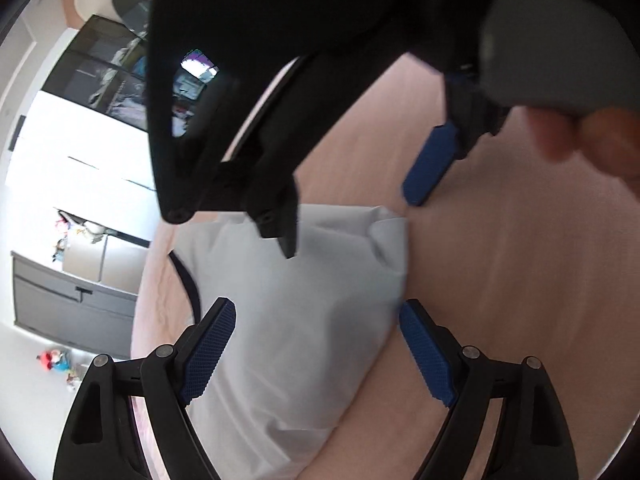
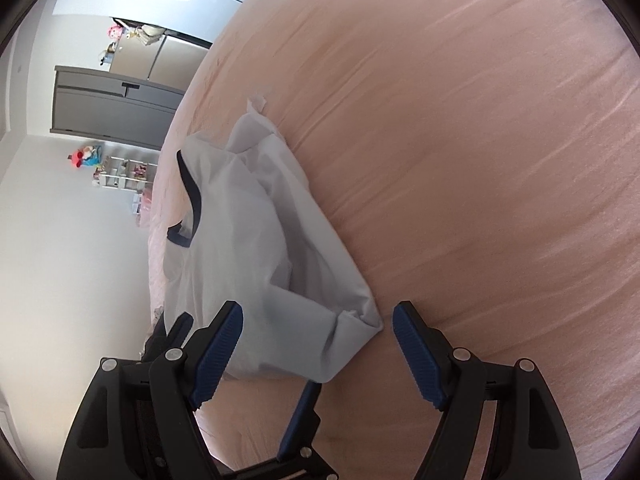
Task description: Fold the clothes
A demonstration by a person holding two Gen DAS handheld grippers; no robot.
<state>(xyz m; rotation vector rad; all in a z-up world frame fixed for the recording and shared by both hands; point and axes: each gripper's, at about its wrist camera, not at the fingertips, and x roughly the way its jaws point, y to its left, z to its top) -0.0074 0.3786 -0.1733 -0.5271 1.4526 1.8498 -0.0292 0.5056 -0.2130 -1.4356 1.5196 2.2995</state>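
A white garment (image 1: 296,320) with a dark navy trim (image 1: 188,280) lies bunched in a loose fold on the pink bed sheet (image 1: 520,280). My left gripper (image 1: 316,308) hovers over its near part, open, with the cloth spanning the gap below the pads. My right gripper (image 1: 350,226) hangs just beyond, held by a hand (image 1: 580,140). In the right wrist view the right gripper (image 2: 318,310) is open around the garment's (image 2: 260,240) near corner, with neither pad pressing on it. A blue finger (image 2: 301,416) of the left gripper shows below.
The bed sheet (image 2: 480,160) stretches wide to the right. The bed's edge runs along the left, with pale floor (image 2: 80,260) beyond. A grey cabinet (image 2: 112,104) and a white shelf (image 2: 128,172) with toys stand past the edge.
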